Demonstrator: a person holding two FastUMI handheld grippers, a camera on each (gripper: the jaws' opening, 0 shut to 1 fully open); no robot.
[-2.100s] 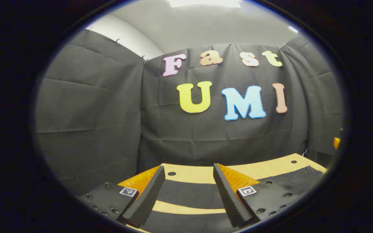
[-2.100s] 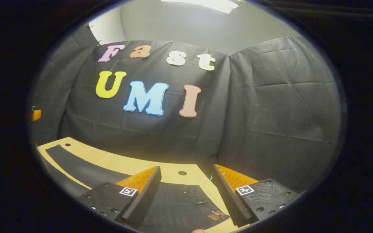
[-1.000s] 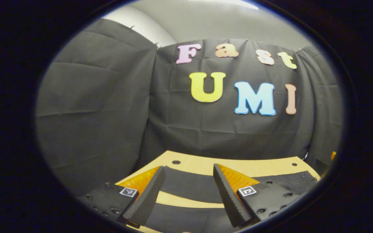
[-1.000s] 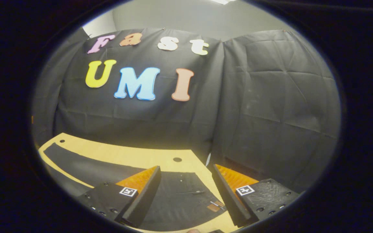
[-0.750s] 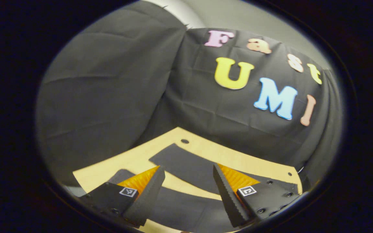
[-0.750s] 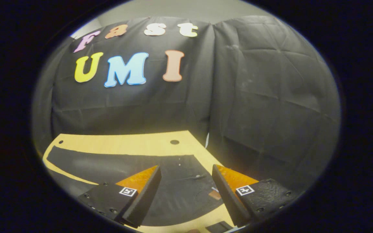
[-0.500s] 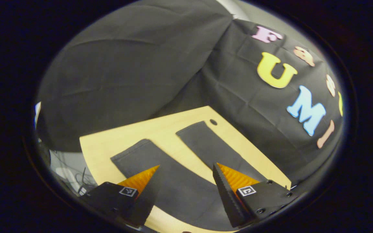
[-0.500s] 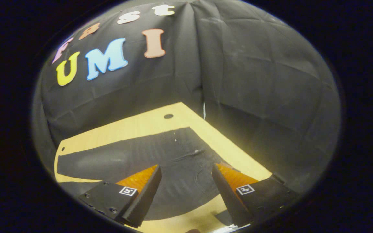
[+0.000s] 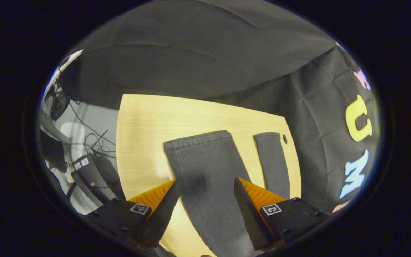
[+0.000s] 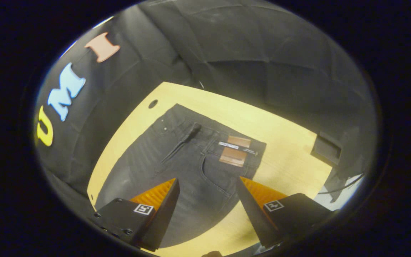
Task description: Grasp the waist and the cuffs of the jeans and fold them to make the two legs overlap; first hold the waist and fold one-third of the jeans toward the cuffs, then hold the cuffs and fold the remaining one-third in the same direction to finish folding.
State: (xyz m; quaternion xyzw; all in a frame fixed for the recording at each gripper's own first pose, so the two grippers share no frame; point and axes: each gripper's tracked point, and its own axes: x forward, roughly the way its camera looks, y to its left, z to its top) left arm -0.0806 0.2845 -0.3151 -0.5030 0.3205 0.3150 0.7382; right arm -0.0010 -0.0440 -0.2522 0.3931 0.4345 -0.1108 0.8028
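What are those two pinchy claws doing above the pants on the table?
A person is holding a gripper in each hand over a pair of dark jeans lying flat on a wooden table. The left gripper hangs open above the leg ends, near one cuff. The right gripper hangs open above the waist end. Neither one is touching the jeans yet, and the two legs lie apart, so no folding has been done.
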